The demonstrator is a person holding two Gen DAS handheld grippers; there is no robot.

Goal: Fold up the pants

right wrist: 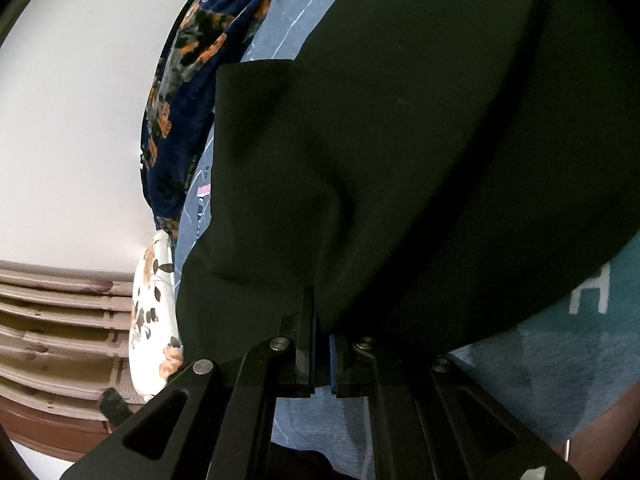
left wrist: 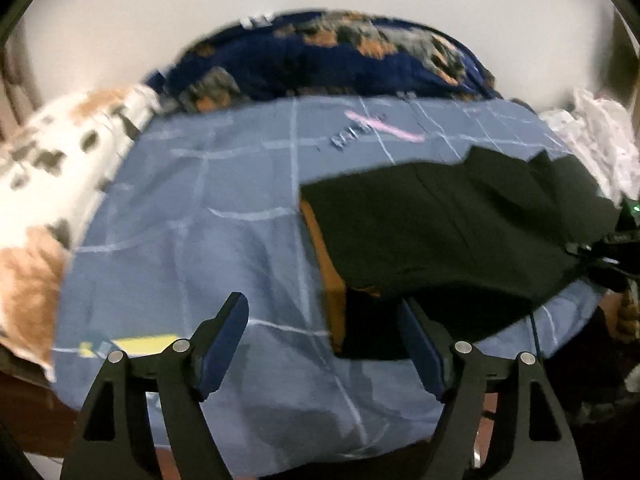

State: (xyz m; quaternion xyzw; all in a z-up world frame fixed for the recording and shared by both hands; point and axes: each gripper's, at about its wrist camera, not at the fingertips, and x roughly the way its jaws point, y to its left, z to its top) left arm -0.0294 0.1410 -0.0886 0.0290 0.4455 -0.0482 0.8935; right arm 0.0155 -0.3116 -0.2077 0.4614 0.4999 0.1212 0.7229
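Right wrist view: our right gripper [right wrist: 322, 334] pinches the black pants [right wrist: 400, 140] | left gripper [left wrist: 322, 344] spread, empty | fold looks partly done; more remains.

Blurred dark lettering on the blue checked bedsheet [left wrist: 224, 208], just below a pink stripe [left wrist: 384, 125] in the upper middle of the left wrist view, cannot be read. In the right wrist view, the same sheet shows a few pale letters at centre left, cut off by black cloth and illegible. At right, a white block shape resembling the letter "H" [right wrist: 591, 293] stands on teal fabric [right wrist: 592, 344]. No brand, number or label is legible elsewhere.
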